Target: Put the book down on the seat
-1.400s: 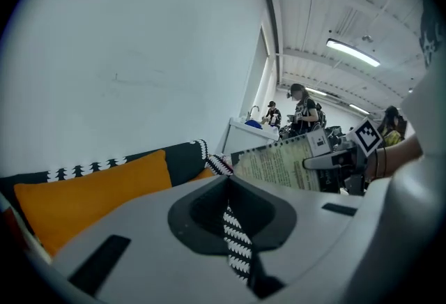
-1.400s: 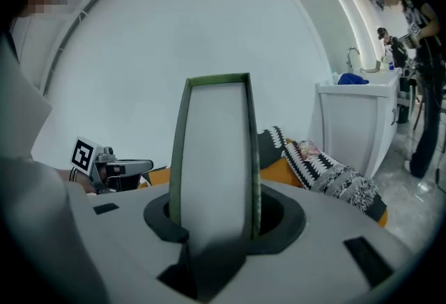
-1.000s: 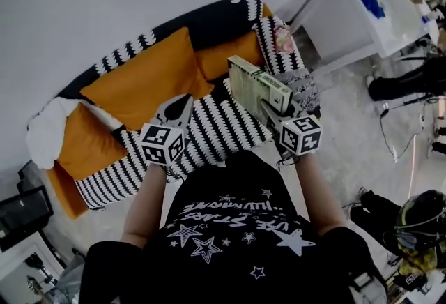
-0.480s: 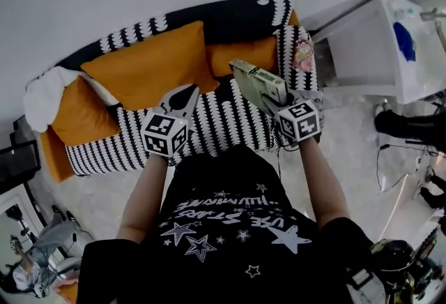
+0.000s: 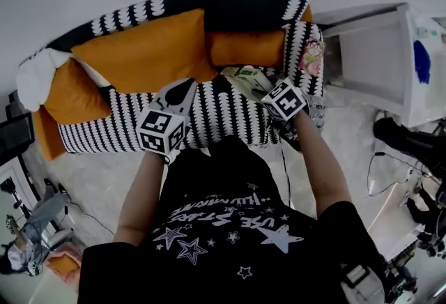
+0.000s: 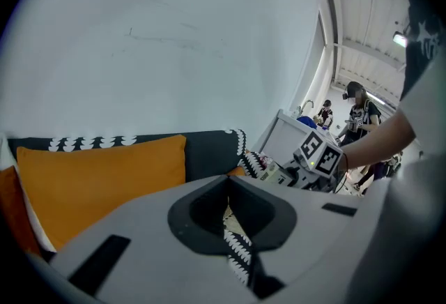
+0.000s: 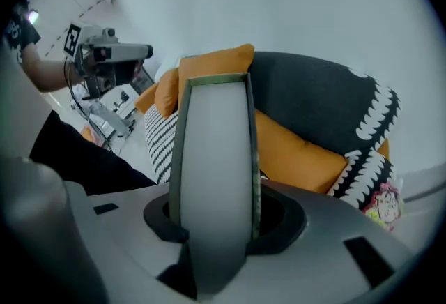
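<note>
A thick book (image 5: 245, 78) with pale green edges hangs low over the black-and-white striped sofa seat (image 5: 216, 114), near its right end. My right gripper (image 5: 261, 89) is shut on it and points steeply down. In the right gripper view the book (image 7: 212, 156) stands edge-on between the jaws of the right gripper (image 7: 212, 222) and hides the seat below. My left gripper (image 5: 179, 93) hovers over the middle of the seat, left of the book. In the left gripper view the left gripper (image 6: 233, 229) holds nothing, and only a thin slit shows between its jaws.
Orange cushions (image 5: 139, 51) lean on the dark backrest (image 5: 230, 6), a white cushion (image 5: 35, 79) lies at the left end and a striped armrest (image 5: 306, 51) closes the right end. A white table (image 5: 369, 58) stands right of the sofa. Another person (image 5: 28, 254) is at lower left.
My right gripper has come down toward the seat and tipped the book from upright to nearly flat. The left gripper has sunk a little over the seat.
</note>
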`<state>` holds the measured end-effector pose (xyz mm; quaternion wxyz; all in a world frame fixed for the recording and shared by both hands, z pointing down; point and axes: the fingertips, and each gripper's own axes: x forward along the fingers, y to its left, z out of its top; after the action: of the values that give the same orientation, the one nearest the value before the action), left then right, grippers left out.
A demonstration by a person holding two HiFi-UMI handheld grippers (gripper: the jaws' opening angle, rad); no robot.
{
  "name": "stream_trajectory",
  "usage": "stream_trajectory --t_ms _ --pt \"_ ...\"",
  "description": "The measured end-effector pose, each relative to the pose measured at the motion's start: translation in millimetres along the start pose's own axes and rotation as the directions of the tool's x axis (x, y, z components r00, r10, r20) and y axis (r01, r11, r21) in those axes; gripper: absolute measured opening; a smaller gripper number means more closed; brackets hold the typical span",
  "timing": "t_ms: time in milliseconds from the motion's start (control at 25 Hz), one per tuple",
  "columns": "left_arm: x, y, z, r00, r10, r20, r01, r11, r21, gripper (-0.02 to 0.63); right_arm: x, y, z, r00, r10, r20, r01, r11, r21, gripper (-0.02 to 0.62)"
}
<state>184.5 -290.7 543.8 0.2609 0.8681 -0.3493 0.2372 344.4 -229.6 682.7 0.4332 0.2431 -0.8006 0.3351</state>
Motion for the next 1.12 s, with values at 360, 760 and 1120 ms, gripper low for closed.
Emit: stream_trajectory --t_ms 360,760,1120 --pt "34 17 -27 0.999 0.022 -0.046 -0.024 0.998 -0.056 0.009 64 -17 -9 0.95 0.08 -0.301 -0.159 0.956 -0.247 0.17" --pt "47 19 -51 0.995 0.032 -0.097 -0.042 0.994 -0.098 0.009 101 -54 -6 0.918 0.018 -0.396 -0.141 0.948 -0.285 0.175" --pt "42 6 -72 0.991 -0.013 -0.135 -0.004 0.992 -0.127 0.008 107 -82 11 0.936 -0.091 -0.341 -0.014 0.956 -0.295 0.253"
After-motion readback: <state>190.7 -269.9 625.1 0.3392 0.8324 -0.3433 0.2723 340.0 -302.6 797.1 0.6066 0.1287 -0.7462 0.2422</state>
